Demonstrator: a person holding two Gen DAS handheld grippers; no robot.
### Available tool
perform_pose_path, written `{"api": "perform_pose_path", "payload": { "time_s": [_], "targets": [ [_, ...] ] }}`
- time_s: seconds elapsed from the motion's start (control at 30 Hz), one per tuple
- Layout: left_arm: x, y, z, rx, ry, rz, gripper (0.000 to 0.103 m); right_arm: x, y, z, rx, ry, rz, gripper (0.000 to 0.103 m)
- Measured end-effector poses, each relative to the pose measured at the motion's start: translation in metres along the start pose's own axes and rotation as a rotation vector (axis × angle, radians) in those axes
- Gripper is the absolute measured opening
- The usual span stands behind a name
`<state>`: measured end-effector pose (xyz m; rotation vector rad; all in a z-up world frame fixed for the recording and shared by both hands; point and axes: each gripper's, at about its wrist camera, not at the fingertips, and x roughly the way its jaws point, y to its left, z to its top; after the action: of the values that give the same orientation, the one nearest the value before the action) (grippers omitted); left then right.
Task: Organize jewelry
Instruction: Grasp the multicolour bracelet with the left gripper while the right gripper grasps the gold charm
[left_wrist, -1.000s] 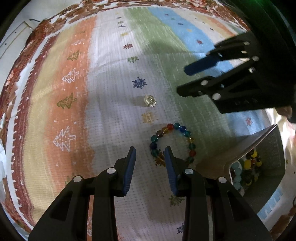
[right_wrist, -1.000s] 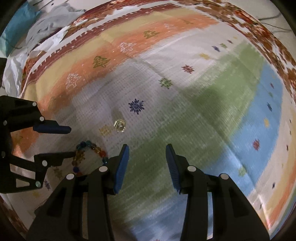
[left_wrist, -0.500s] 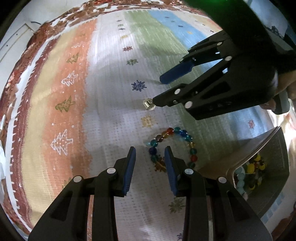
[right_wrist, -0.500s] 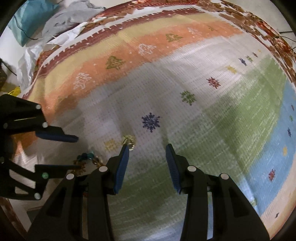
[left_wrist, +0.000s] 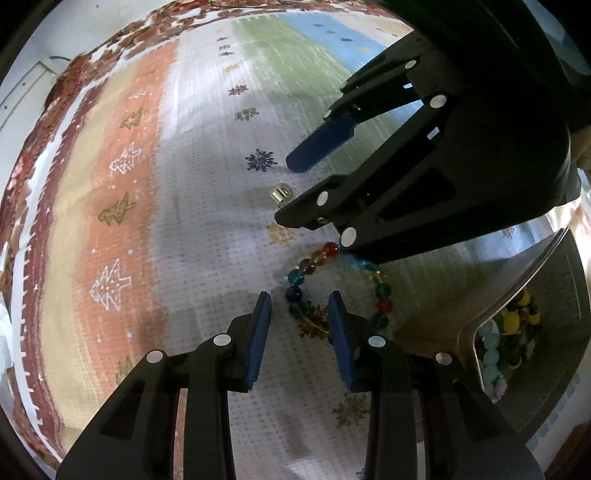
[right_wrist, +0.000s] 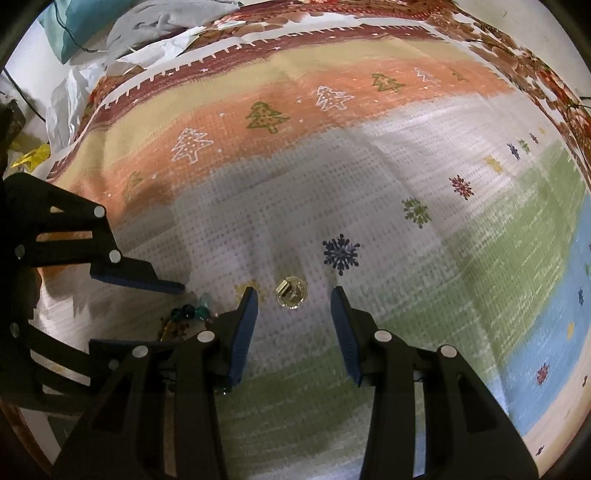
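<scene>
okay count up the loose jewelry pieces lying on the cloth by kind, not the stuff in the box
Beaded bracelet: 1
Small gold ring: 1
Total: 2

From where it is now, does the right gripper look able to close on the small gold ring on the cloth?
Probably yes. The right gripper hangs over the ring with its fingers open on either side, and nothing lies between them. The beaded bracelet and the left gripper sit off to one side.
</scene>
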<state>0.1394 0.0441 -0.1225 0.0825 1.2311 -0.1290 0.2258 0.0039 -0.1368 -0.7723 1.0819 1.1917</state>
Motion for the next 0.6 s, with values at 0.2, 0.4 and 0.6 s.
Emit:
{"api": "perform_pose_path", "payload": {
  "time_s": [0.2, 0.4, 0.6],
  "targets": [
    [0.001, 0.003, -0.001, -0.017, -0.001, -0.008, 0.030, 0.003, 0.001, 0.001, -0.009, 0.003, -0.022, 0.042],
    [0.008, 0.006, 0.002, -0.014, 0.015, -0.020, 0.012, 0.003, -0.005, -0.001, 0.021, -0.005, -0.049, 0.019],
    [0.008, 0.009, 0.005, -0.016, 0.020, -0.040, 0.009, 0.001, -0.007, -0.004, 0.028, -0.023, -0.042, 0.018]
  ]
}}
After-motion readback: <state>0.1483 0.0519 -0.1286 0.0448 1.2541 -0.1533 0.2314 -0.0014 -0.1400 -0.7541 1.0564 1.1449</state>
